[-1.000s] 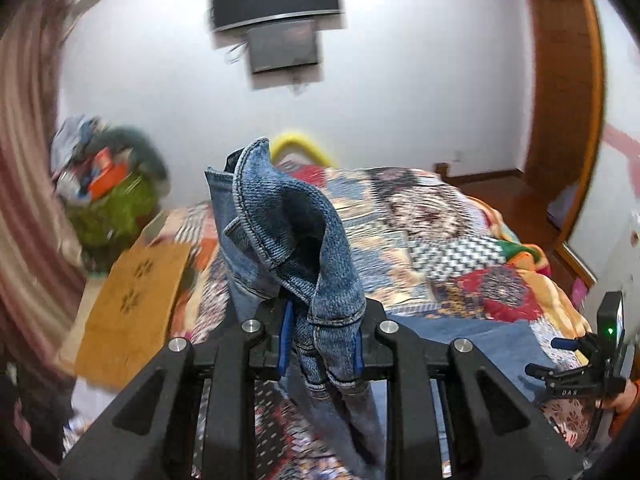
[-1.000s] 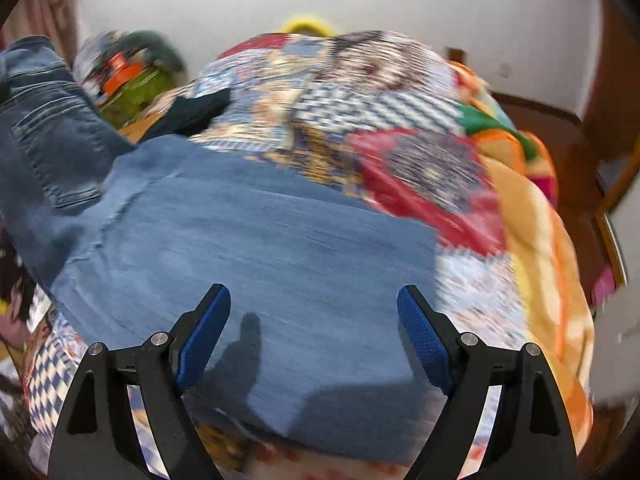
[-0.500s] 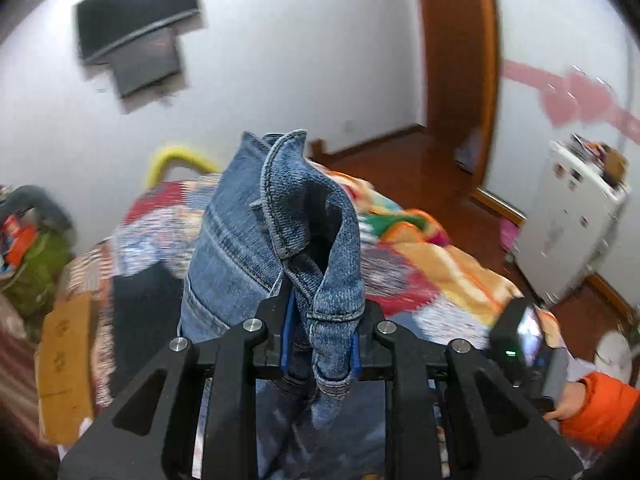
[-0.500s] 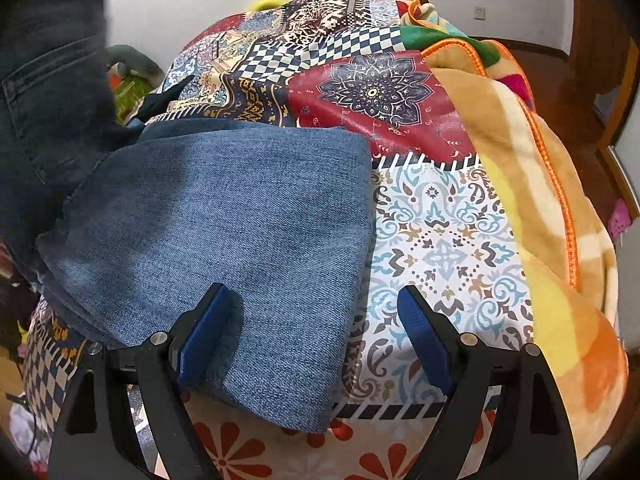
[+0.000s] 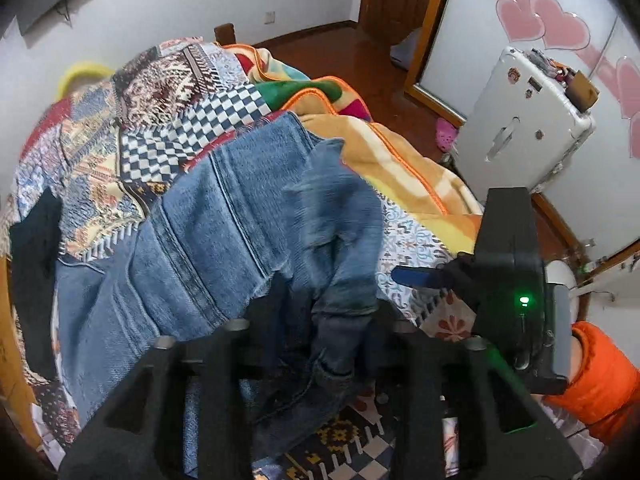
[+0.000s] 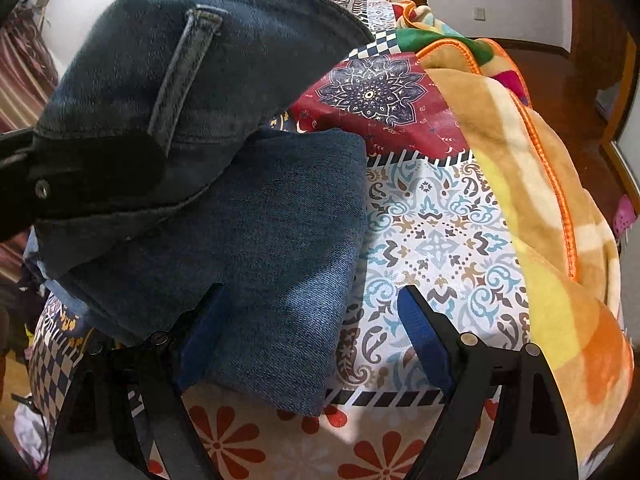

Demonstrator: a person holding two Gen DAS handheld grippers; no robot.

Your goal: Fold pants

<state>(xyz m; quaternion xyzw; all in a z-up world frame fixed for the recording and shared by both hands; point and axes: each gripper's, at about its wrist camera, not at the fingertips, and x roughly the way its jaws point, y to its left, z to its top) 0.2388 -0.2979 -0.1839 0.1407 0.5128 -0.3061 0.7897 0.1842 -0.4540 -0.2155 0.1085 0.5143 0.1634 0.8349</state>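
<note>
Between the opening jaws of the left gripper [image 5: 320,320], blue denim pants [image 5: 224,220] stretch toward eleven o'clock; the right gripper [image 6: 308,332], wide and empty, straddles their folded corner.

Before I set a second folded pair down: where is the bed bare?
Free: the patterned quilt between the jeans and the orange blanket, and the flowered strip near the right gripper. Crowded: everything under the jeans, left side.
</note>
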